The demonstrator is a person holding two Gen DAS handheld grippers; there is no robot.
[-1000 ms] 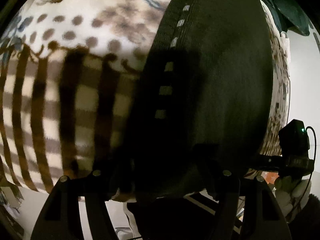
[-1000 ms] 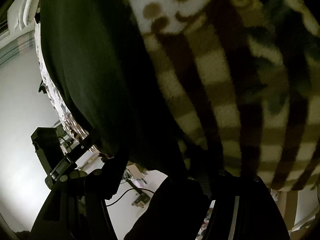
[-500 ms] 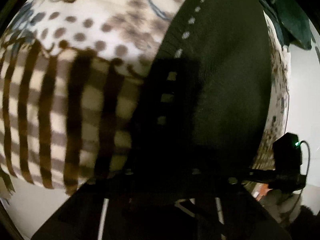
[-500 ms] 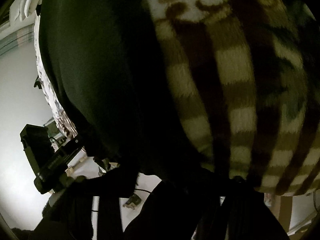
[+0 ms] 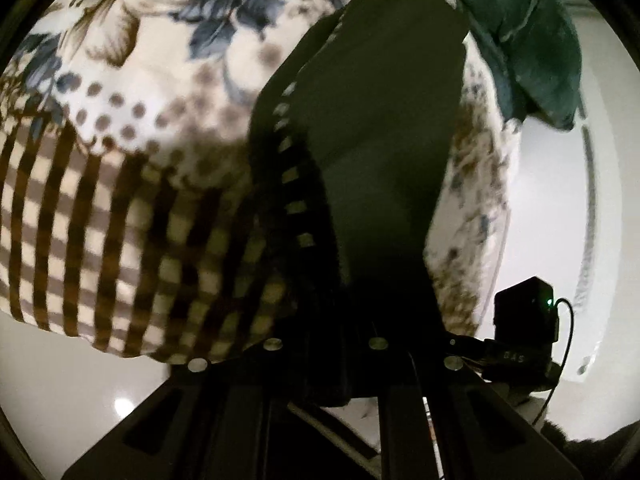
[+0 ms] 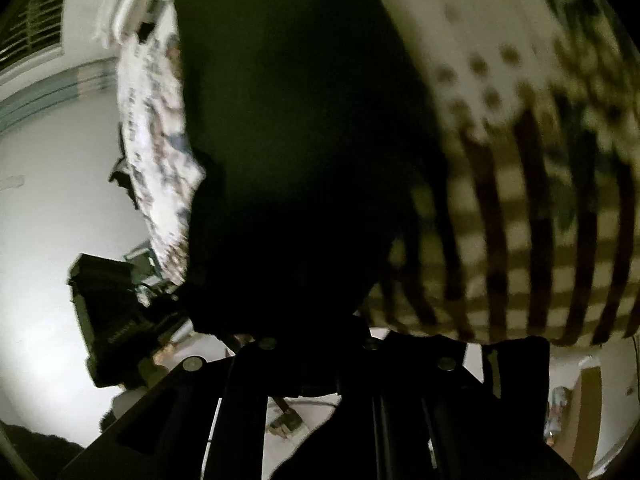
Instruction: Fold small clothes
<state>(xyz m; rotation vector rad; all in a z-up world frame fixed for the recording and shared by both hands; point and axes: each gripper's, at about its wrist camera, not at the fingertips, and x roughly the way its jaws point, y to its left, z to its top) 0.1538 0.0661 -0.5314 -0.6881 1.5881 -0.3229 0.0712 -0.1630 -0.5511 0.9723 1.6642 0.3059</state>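
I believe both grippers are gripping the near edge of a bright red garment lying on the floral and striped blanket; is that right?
Not quite: the garment is dark, nearly black, with a row of pale dashes along one edge, as the left wrist view shows. The rest stands: the left gripper and right gripper hold its near edge over the floral and striped blanket.
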